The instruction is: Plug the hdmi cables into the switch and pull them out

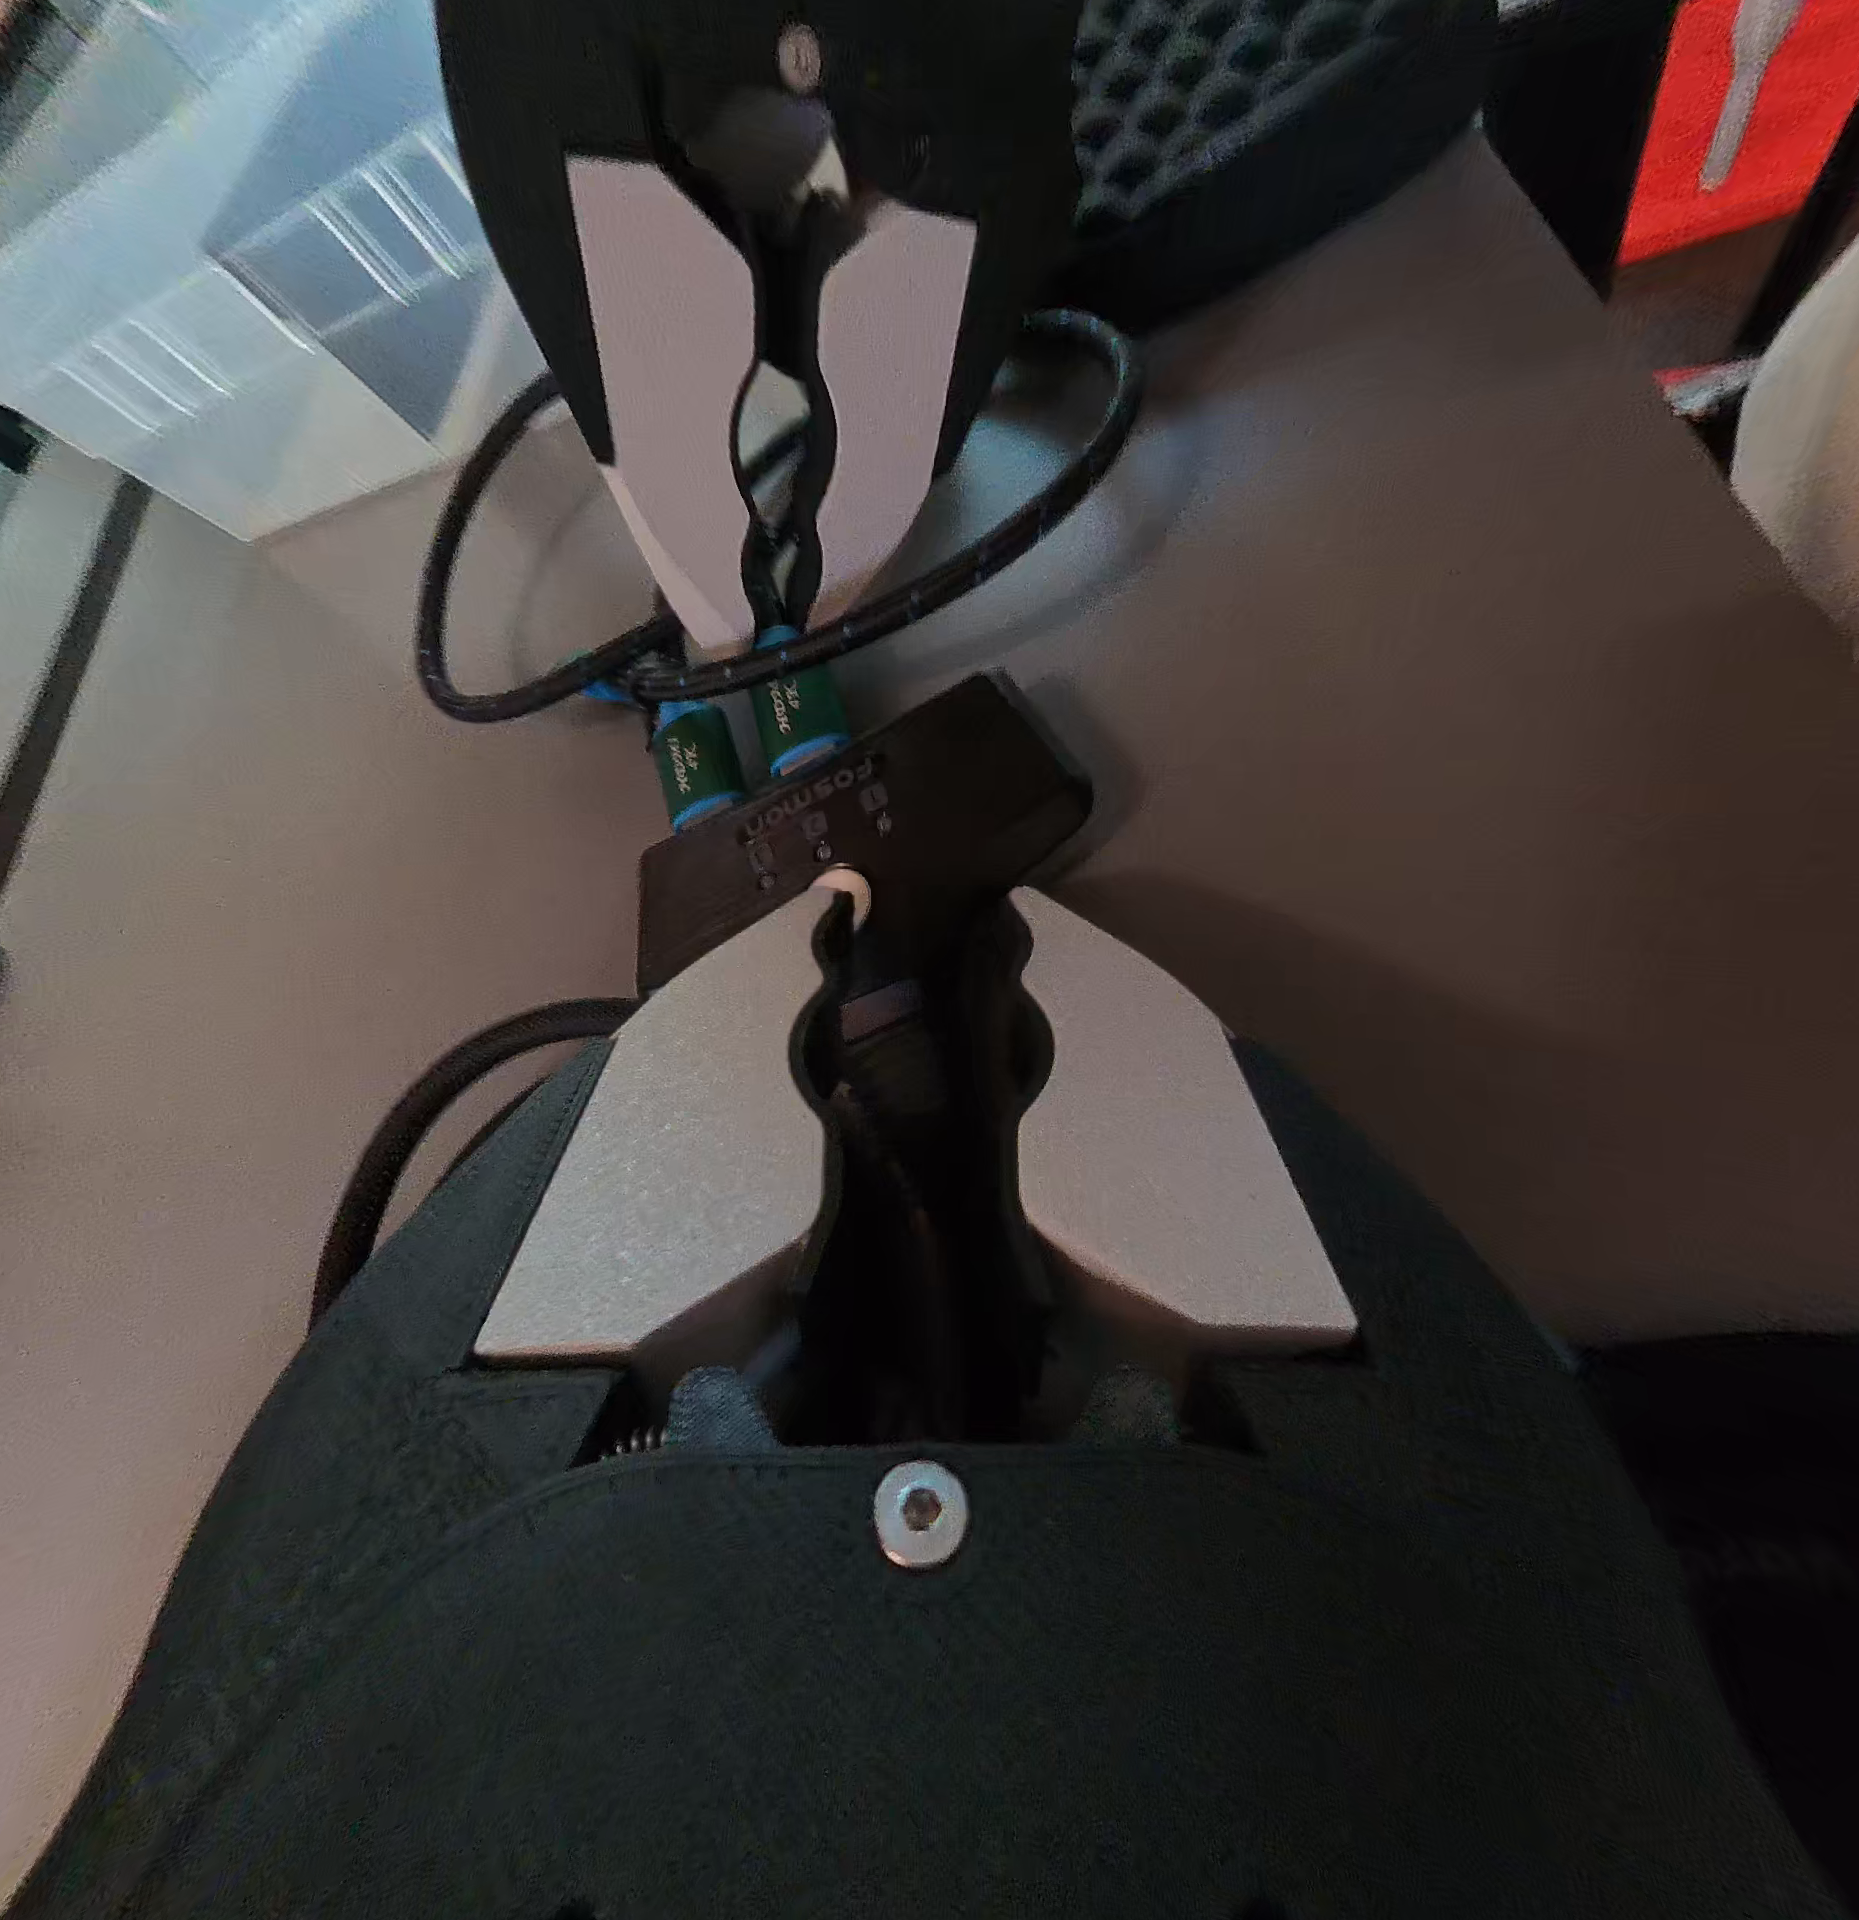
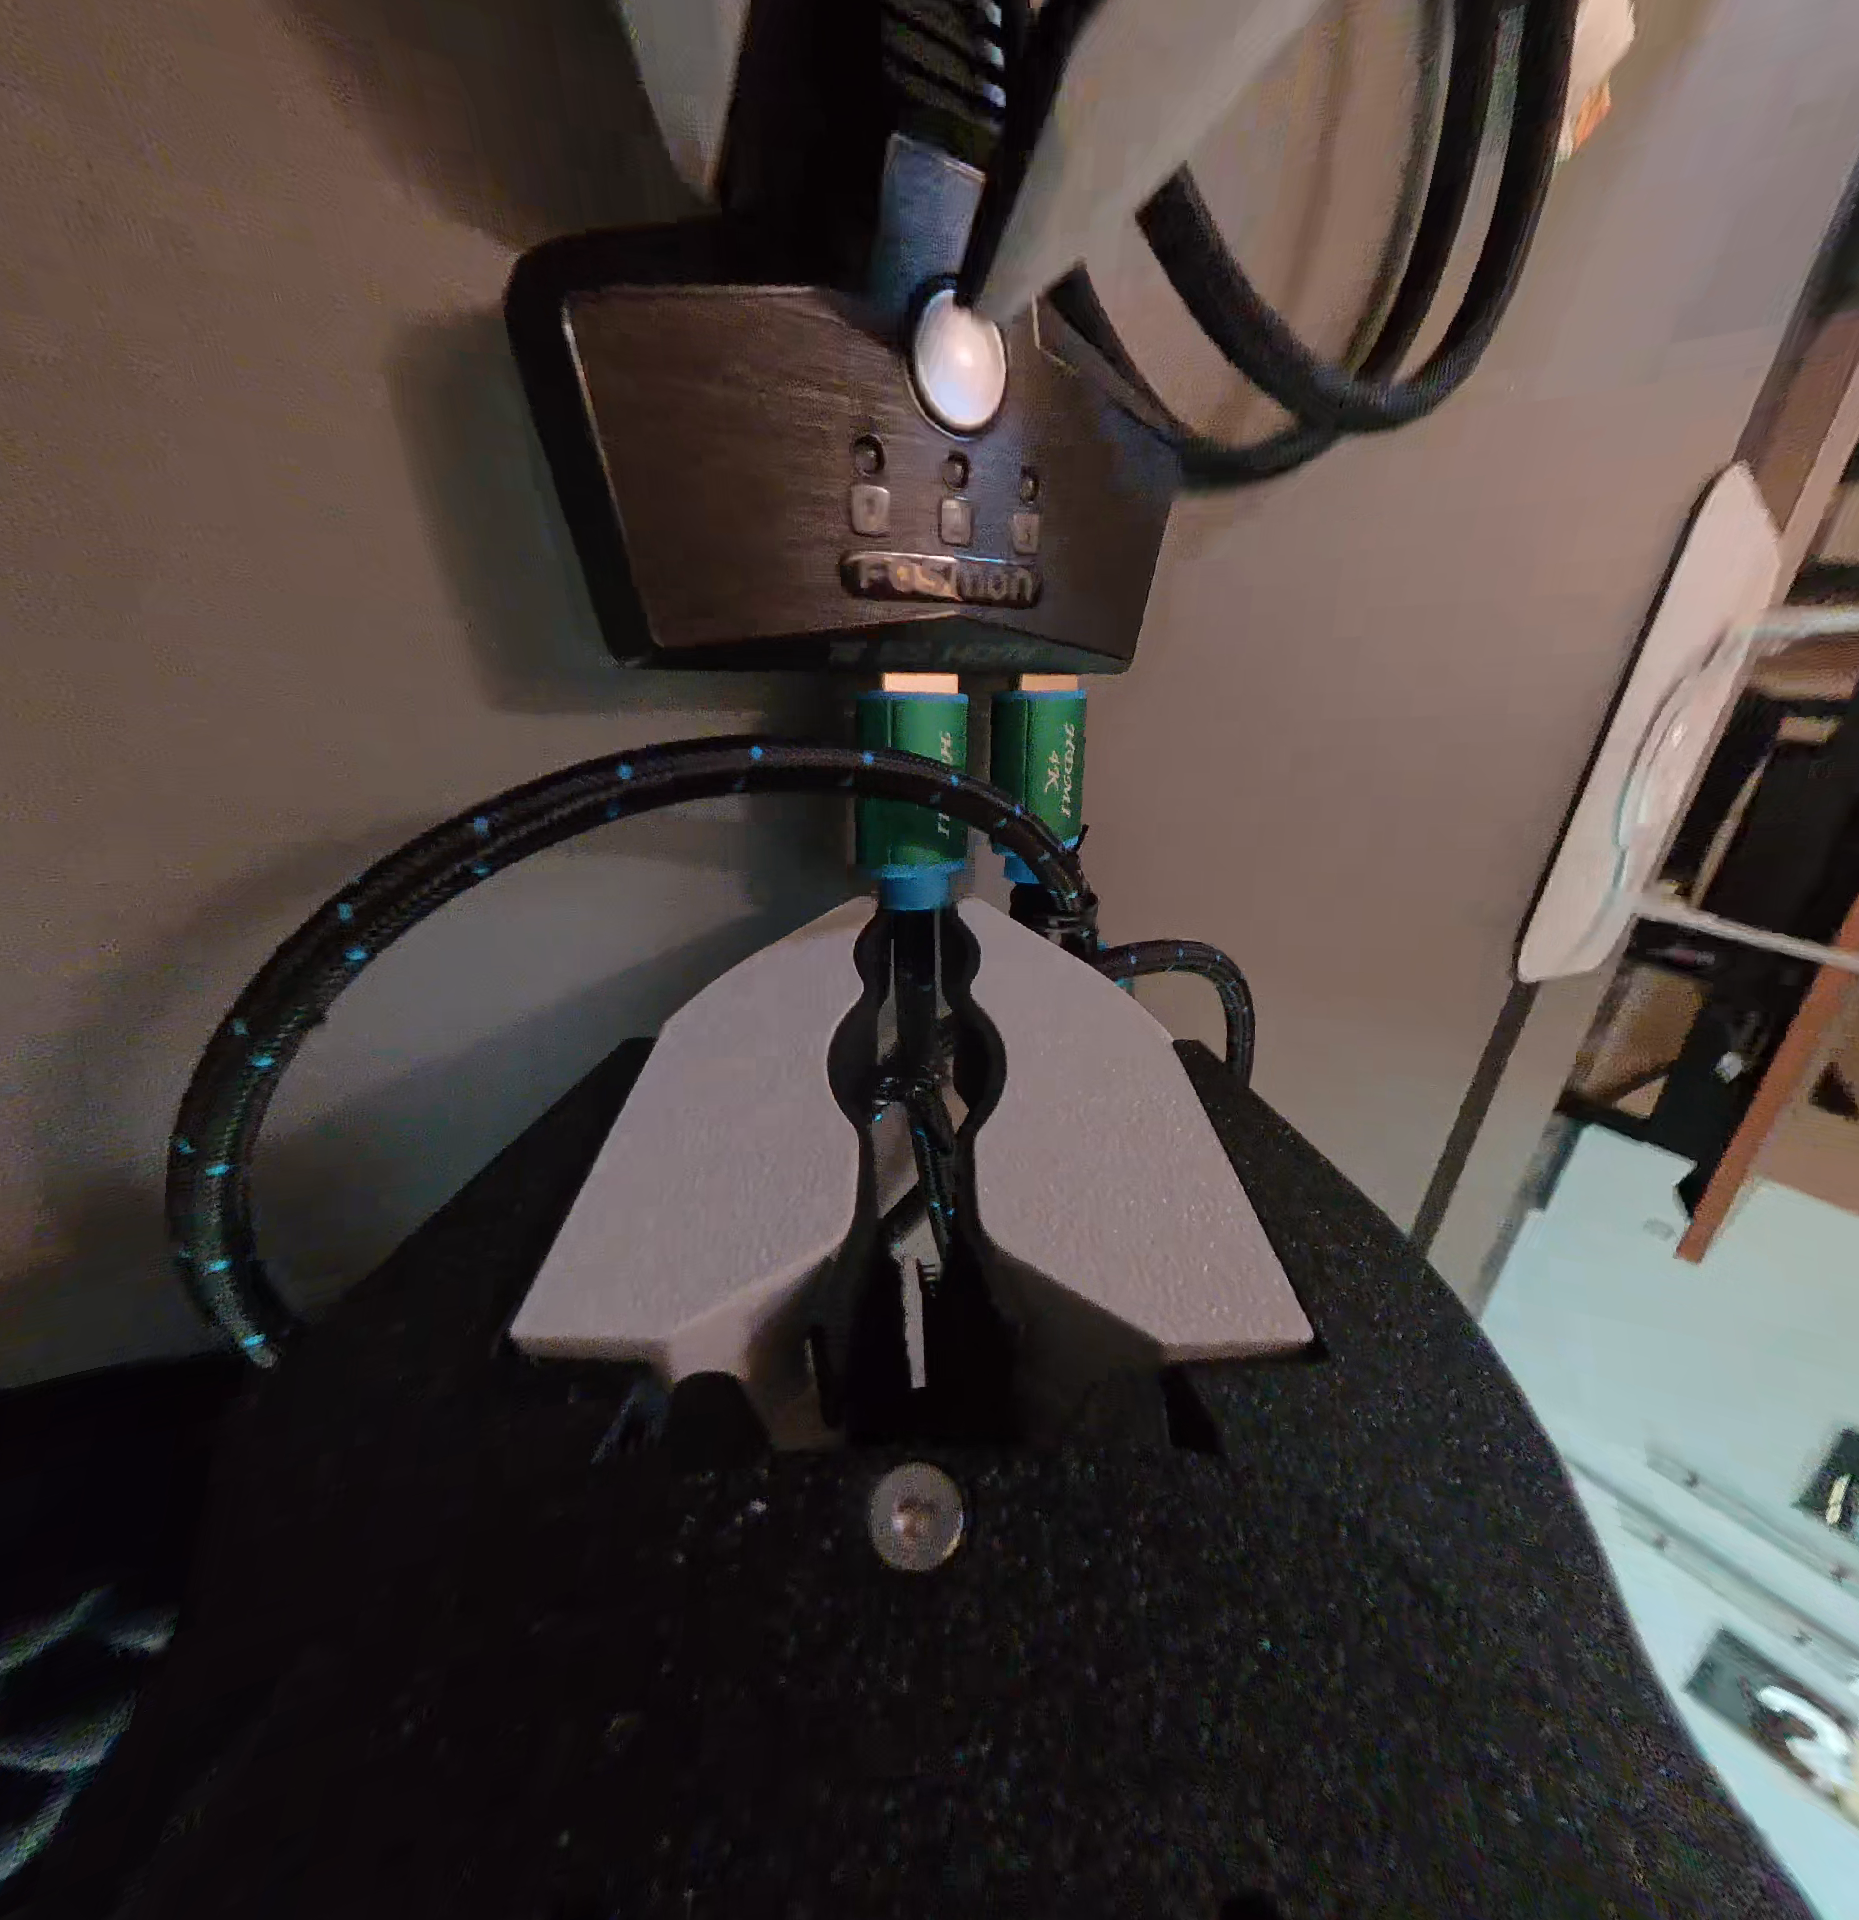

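Observation:
A black HDMI switch lies on the grey table, with a round silver button. Two green HDMI plugs sit in its ports, a strip of gold metal showing on each. My right gripper is shut on the black braided cable just behind the left green plug; it also shows in the left wrist view. My left gripper is shut on the grey plug of the cable on the switch's opposite side; it shows at the top of the right wrist view.
Braided cable loops lie on the table beside the plugs. A clear plastic bin, black foam and a red object stand behind. Shelving and a white round device are at the right.

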The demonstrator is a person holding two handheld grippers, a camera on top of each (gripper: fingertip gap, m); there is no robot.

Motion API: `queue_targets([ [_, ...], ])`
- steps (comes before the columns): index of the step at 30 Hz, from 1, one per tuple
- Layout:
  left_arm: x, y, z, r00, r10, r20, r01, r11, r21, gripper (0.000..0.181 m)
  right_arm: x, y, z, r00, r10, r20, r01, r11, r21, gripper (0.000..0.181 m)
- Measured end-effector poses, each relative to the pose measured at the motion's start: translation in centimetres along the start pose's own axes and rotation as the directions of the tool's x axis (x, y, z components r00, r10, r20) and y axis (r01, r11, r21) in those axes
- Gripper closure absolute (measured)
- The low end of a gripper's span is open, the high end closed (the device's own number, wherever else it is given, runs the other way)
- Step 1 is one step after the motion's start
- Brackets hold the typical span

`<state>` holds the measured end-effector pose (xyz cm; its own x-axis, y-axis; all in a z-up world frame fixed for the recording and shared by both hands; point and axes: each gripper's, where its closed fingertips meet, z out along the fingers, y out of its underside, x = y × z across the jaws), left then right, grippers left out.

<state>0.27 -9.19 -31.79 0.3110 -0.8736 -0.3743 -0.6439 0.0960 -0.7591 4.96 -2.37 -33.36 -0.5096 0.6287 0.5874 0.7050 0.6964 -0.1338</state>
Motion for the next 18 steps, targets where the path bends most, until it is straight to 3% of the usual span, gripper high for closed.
queue_targets([
  [4, -1.6, -1.7, -1.6, 0.994, -0.058, 0.092, 0.049, 0.993, 0.104, 0.140, 1.8, 1.5, -2.3, 0.971, 0.240, 0.002, -0.240, 0.971, 0.005, 0.142],
  [7, -3.5, -2.8, -3.4, 0.967, -0.149, 0.207, 0.117, 0.981, 0.158, 0.133, 2.8, 1.3, -4.8, 0.906, 0.424, 0.011, -0.422, 0.899, 0.117, 0.137],
  [12, -5.7, -5.4, -7.3, 0.871, -0.330, 0.363, 0.224, 0.926, 0.304, 0.130, 3.0, 1.4, -8.0, 0.807, 0.591, -0.005, -0.569, 0.780, 0.261, 0.127],
  [15, -6.2, -7.3, -10.1, 0.788, -0.502, 0.356, 0.318, 0.828, 0.462, 0.125, 3.4, 0.9, -9.6, 0.715, 0.699, 0.002, -0.638, 0.652, 0.409, 0.126],
  [18, -6.4, -8.6, -14.1, 0.683, -0.671, 0.289, 0.392, 0.670, 0.631, 0.123, 4.0, -0.2, -11.2, 0.624, 0.778, 0.076, -0.653, 0.465, 0.598, 0.124],
])
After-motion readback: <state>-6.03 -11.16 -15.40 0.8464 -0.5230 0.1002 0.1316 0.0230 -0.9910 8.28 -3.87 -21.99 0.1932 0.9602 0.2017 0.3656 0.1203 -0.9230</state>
